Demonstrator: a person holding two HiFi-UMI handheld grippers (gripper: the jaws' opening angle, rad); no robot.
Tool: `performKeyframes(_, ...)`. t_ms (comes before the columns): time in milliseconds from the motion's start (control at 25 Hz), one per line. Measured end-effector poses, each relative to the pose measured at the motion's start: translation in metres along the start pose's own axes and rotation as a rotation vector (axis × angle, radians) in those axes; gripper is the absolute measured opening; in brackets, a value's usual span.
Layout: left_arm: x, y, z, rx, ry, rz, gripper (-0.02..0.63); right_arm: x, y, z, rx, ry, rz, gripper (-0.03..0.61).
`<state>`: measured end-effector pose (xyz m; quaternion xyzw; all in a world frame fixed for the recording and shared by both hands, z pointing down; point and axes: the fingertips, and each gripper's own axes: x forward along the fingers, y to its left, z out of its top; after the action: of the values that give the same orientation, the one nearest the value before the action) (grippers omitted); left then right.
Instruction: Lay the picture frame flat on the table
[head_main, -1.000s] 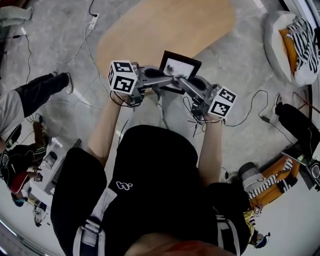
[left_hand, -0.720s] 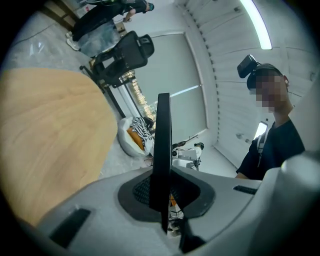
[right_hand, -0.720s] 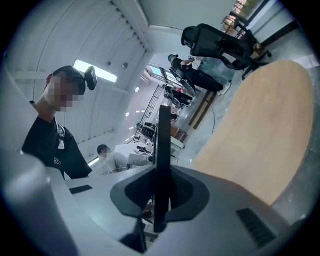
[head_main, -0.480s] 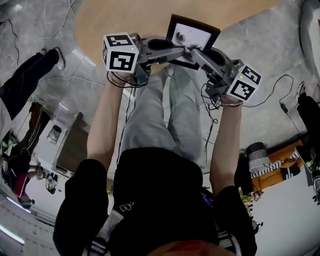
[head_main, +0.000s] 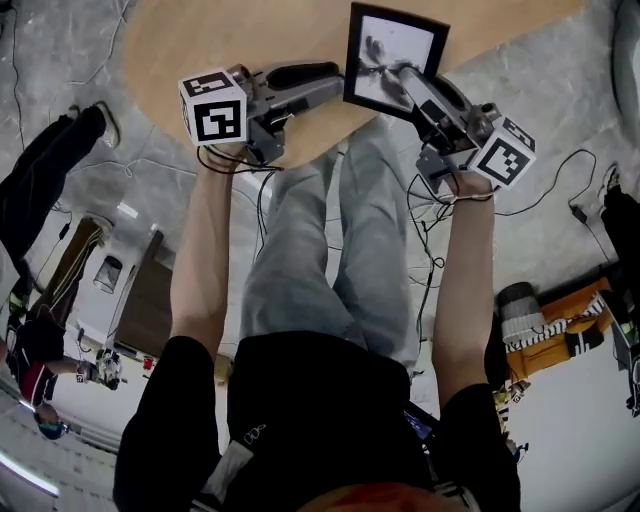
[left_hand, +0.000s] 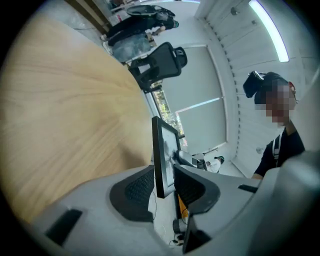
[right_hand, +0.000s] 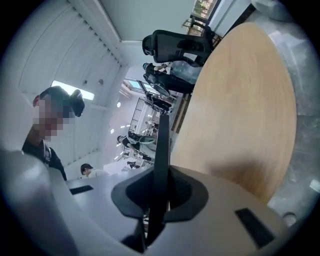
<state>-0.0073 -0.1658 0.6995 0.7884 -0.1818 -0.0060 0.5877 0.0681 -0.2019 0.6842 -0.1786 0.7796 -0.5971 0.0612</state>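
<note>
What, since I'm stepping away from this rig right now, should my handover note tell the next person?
Left gripper: shut on the left side of the black rectangular picture frame.
Right gripper: shut on the frame's right side; its fingers have just been closing further on it.
Frame: held between both grippers over the near edge of the light wooden table, picture side up.
Done: frame gripped and over the table.
Left: set it flat on the wood, open both grippers, withdraw.

The picture frame (head_main: 392, 60) is above the bench (head_main: 200, 40) edge at 12 o'clock, the left gripper (head_main: 336, 73) at its 9 o'clock, the right gripper (head_main: 400, 76) at its 5 o'clock.
</note>
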Motion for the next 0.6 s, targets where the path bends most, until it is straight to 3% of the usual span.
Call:
performKeyframes(160,-0.019,0.022,-0.001,-0.016,-0.051,0.098,0.100,0.015,-0.037,0.005,-0.027,0.034,-0.105,0.037)
performKeyframes(440,-0.008,0.012,-0.017,-0.044,-0.075,0.086,0.091,0.027,-0.073,-0.007,-0.045,0.035,-0.262,0.037)
performKeyframes(600,0.000,0.007,-0.016,-0.055,-0.093,0.072,0.089,0.025,-0.085,-0.008,-0.142,0.064,-0.382,0.048)
